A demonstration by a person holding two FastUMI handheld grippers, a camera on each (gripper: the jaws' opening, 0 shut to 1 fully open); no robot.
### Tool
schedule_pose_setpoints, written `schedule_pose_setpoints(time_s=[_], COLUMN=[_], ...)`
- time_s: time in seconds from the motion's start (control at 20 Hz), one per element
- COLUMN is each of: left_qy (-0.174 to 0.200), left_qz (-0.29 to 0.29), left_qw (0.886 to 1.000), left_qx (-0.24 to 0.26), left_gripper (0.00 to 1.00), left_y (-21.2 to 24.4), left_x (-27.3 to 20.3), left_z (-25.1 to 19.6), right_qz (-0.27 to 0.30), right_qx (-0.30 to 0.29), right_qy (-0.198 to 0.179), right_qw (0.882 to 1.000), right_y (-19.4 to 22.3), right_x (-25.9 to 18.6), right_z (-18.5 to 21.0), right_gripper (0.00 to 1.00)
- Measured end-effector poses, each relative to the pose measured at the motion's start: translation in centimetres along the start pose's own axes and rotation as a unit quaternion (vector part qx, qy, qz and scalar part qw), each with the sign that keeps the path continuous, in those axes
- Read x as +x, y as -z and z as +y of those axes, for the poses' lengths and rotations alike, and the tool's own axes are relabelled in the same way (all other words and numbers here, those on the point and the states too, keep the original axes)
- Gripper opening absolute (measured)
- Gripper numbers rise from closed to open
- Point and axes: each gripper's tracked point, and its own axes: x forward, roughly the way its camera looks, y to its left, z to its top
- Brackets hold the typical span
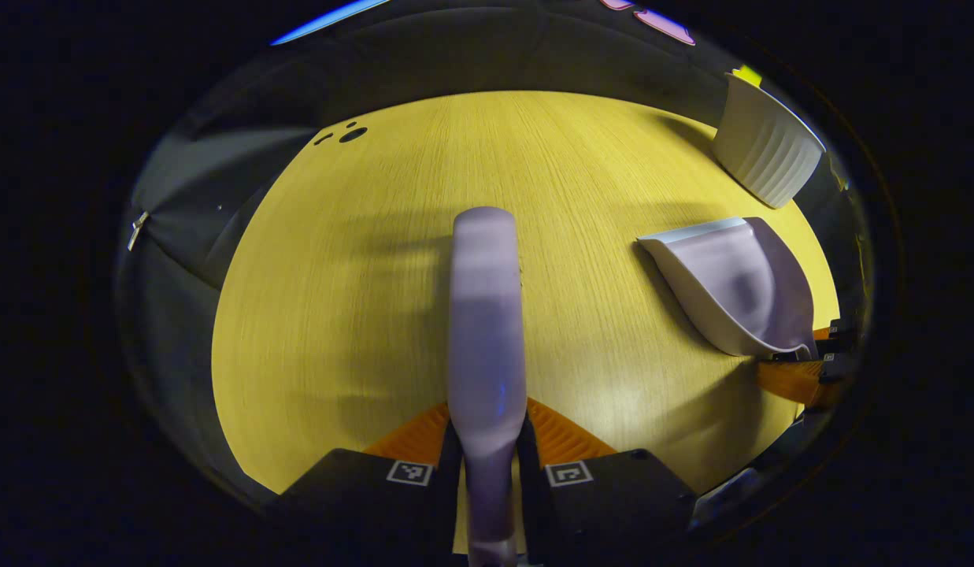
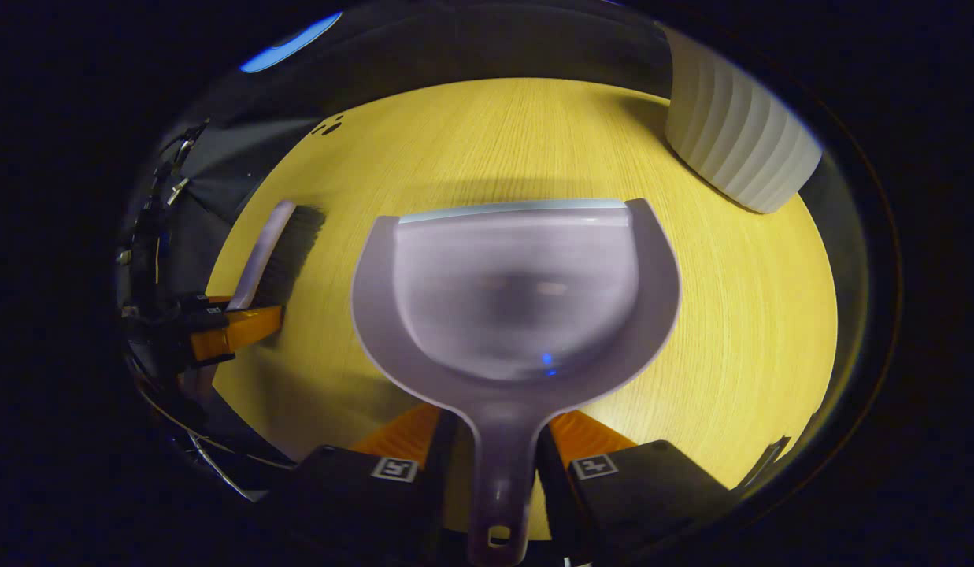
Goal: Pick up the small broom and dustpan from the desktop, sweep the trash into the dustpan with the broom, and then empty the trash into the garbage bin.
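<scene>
My left gripper (image 1: 487,417) is shut on the pale lilac small broom (image 1: 487,315), whose back runs forward from between the fingers over the yellow wooden table (image 1: 337,315). In the right gripper view the broom (image 2: 274,244) shows dark bristles at the left, with the left gripper (image 2: 219,331) below it. My right gripper (image 2: 502,421) is shut on the handle of the lilac dustpan (image 2: 518,291), whose scoop faces me and looks empty. The dustpan (image 1: 731,283) sits to the broom's right. A few small dark bits (image 1: 351,134) lie near the table's far left edge.
A white ribbed garbage bin (image 1: 766,146) stands at the far right of the table, and in the right gripper view the bin (image 2: 738,142) is just beyond the dustpan's right corner. Black cloth walls the table's far side.
</scene>
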Motion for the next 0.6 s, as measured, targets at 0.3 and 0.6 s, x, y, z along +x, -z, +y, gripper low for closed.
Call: schedule_pose_setpoints(time_s=[0.3, 0.6], left_qy=[-0.002, 0.016], left_qz=[-0.07, -0.245], left_qw=[0.998, 0.969], left_qx=[-0.005, -0.024], left_gripper=[0.96, 0.95], left_y=[-2.1, -6.4], left_x=[-4.0, -14.6], left_z=[0.2, -0.1], right_qz=[-0.056, -0.208], right_qx=[-0.002, -0.021], right_qy=[0.017, 0.061], right_qw=[0.998, 0.976], right_y=[-1.7, -7.0], right_x=[-3.0, -11.8], right_z=[-0.9, -2.0], right_gripper=[0.99, 0.99])
